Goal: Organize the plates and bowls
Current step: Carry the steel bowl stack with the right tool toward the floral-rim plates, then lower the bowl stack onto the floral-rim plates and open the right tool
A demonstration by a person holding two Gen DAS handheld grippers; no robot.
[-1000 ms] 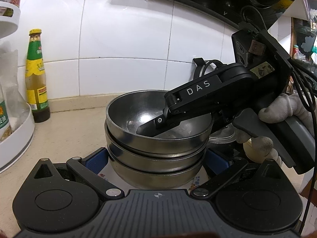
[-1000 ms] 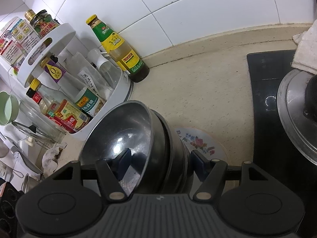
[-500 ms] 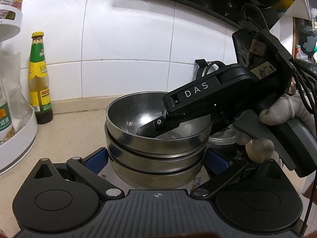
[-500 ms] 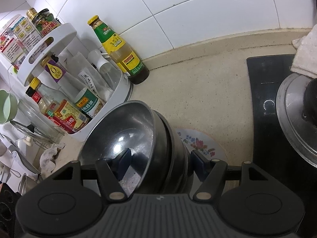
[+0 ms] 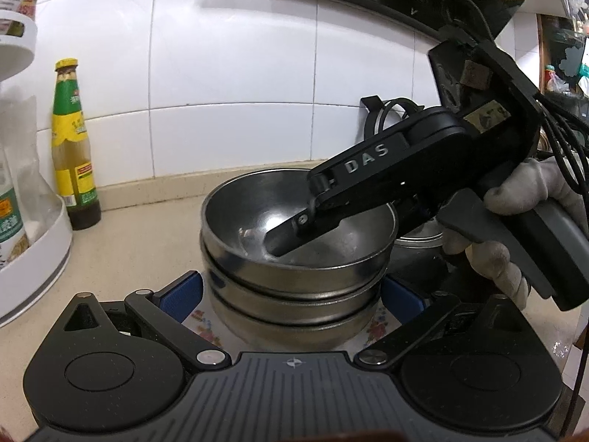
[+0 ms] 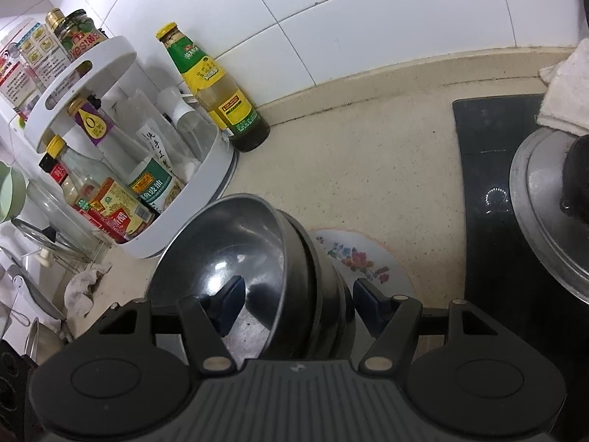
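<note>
A stack of three steel bowls (image 5: 294,276) sits on a floral plate (image 5: 200,326) on the beige counter. My left gripper (image 5: 292,294) is open, its blue fingers on either side of the stack's base without visible contact. My right gripper (image 6: 294,294) straddles the rims of the stack (image 6: 294,269), one finger (image 6: 230,294) inside the top bowl and one (image 6: 368,294) outside; I cannot tell whether the pads press the bowls. In the left wrist view the right gripper's inner finger (image 5: 291,234) reaches into the top bowl. The floral plate (image 6: 368,261) shows beside the stack.
A green-labelled sauce bottle (image 5: 71,147) stands against the tiled wall. A white two-tier rack (image 6: 121,169) of condiment bottles stands left. A black cooktop (image 6: 497,202) with a lidded steel pot (image 6: 545,213) and a white cloth (image 6: 567,84) lies right.
Both views shifted slightly: the sauce bottle drifted right in the left wrist view. The bowls and the grippers' positions around them look unchanged.
</note>
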